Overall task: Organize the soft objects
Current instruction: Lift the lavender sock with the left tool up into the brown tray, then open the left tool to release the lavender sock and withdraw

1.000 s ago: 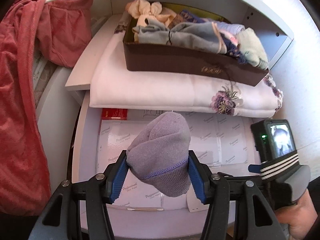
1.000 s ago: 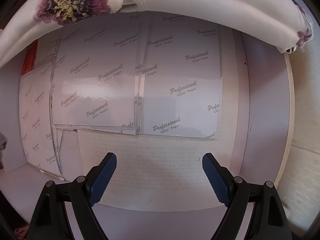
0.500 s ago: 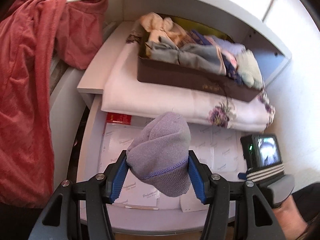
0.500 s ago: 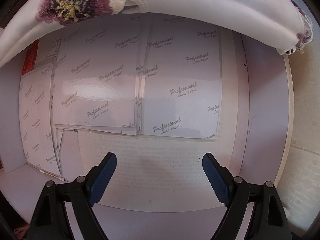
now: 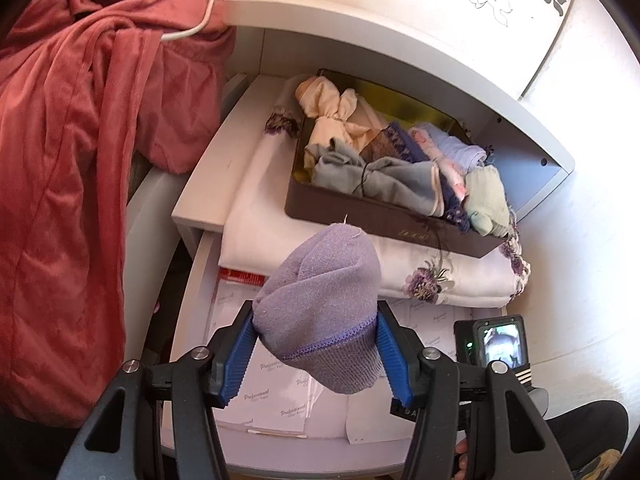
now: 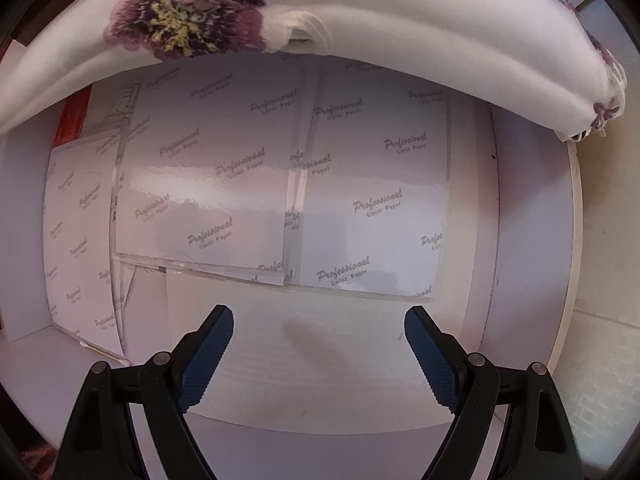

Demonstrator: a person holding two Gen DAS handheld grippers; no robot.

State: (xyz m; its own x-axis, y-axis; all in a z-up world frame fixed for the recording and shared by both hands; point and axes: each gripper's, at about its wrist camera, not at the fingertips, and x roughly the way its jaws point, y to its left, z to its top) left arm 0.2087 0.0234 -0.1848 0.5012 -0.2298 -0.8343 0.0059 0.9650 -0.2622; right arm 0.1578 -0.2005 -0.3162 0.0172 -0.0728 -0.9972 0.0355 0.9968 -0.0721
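Lilac knit fills my left tool [image 5: 316, 354]: its blue pads are pinched on a rolled sock [image 5: 320, 316], gripping it across the middle, just above the darker stitched band. The sock hangs in the air over the open drawer [image 5: 192, 280], in front of the folded white cloth [image 5: 280, 216] and the brown box [image 5: 384, 218] that sits on that cloth. That box already carries other bundled socks and soft things.

I judge the sock light, squashy and easy to hold; the knit bulges around the pads rather than slipping. Holding it mid-roll looks right, since the ribbed cuff end is looser and would likely stretch or unroll if grabbed there.

Its long axis runs away from me along the fingers, rounded toe end pointing up towards the box, cuff end drooping below the pads. A stray thread sticks out of the tip.

My right tool [image 6: 318, 354] is spread wide and holds nothing; it hovers over sheets of printed paper [image 6: 372, 204] lying in the drawer, with the flower-embroidered edge of the cloth overhanging at the top.
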